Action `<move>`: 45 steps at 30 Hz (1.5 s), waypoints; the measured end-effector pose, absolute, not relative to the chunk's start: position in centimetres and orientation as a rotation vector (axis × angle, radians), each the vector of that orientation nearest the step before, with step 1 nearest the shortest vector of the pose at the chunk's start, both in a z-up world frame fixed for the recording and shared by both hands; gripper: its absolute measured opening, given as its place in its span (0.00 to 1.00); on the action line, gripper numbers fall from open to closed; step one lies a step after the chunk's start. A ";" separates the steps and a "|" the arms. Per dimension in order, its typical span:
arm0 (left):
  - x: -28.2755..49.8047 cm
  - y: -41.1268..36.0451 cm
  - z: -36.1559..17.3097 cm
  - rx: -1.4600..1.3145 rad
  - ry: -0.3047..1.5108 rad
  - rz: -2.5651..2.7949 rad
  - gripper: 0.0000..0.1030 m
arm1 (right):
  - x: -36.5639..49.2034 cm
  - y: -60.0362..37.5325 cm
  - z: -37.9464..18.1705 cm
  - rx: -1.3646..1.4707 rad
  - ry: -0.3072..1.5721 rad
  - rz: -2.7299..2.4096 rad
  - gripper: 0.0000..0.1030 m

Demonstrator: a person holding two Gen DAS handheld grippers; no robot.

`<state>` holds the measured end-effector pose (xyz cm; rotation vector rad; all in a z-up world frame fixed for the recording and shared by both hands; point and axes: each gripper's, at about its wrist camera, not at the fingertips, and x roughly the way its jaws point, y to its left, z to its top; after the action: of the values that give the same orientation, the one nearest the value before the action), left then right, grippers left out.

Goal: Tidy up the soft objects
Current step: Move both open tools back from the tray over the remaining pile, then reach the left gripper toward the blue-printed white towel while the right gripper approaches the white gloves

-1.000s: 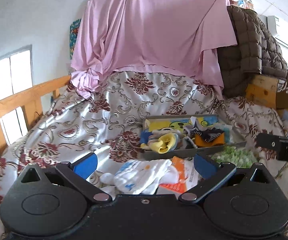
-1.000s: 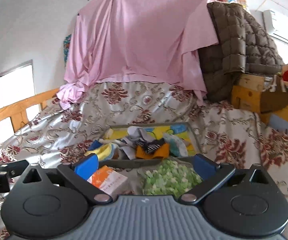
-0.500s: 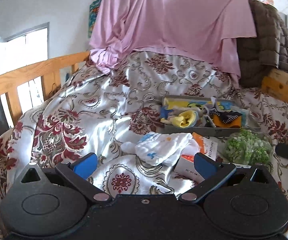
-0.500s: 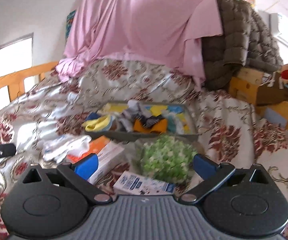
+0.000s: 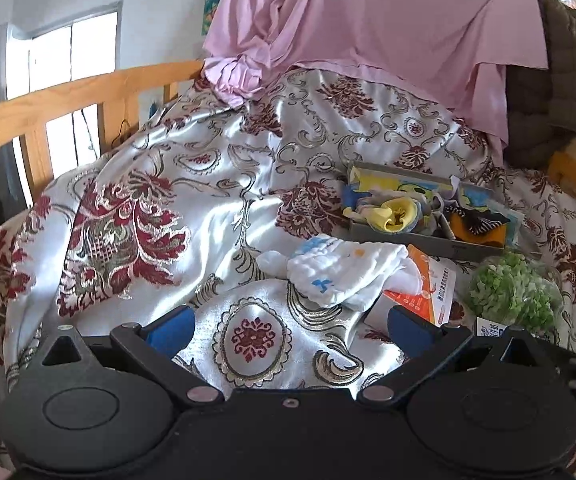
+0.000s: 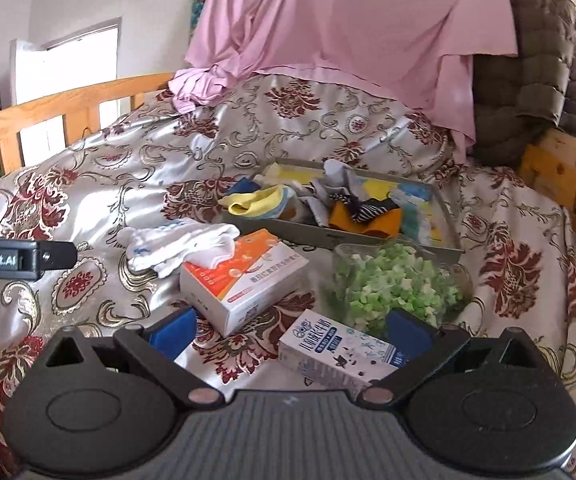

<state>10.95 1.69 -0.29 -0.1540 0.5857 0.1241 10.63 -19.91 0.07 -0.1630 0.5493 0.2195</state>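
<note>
You backed both grippers off: left gripper (image 5: 289,330) and right gripper (image 6: 289,330) gaped wide, empty; white cloth (image 6: 180,246) lower-left of sock tray (image 6: 371,236) stayed unsorted.

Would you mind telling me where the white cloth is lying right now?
The white cloth lies on the bedspread, left of centre in both views, draped against the orange tissue box and just in front of the grey tray.

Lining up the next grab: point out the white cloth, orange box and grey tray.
white cloth (image 6: 176,250), right wrist view, middle folds.
orange box (image 6: 244,280), right wrist view, top face.
grey tray (image 6: 319,236), right wrist view, front wall.
</note>
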 end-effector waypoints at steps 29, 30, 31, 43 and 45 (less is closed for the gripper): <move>15.2 5.0 -0.1 -0.278 0.604 0.179 0.99 | 15.6 -14.0 -3.0 -0.207 0.475 0.358 1.00; 15.6 4.8 0.1 -0.255 0.593 0.165 0.99 | 15.9 -13.9 -3.1 -0.220 0.467 0.358 1.00; 16.1 4.7 0.2 -0.229 0.581 0.145 0.99 | 16.2 -13.7 -3.3 -0.235 0.459 0.358 1.00; 21.6 5.1 -2.1 -0.190 0.636 0.079 0.99 | 19.3 -12.6 -5.1 -0.247 0.450 0.394 1.00; 22.2 5.2 -2.3 -0.187 0.636 0.076 0.99 | 19.8 -12.2 -5.2 -0.245 0.451 0.392 1.00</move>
<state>22.21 5.17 -2.31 -0.1870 0.6364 0.0762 19.82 -12.22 -5.24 -0.2448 0.4514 0.3923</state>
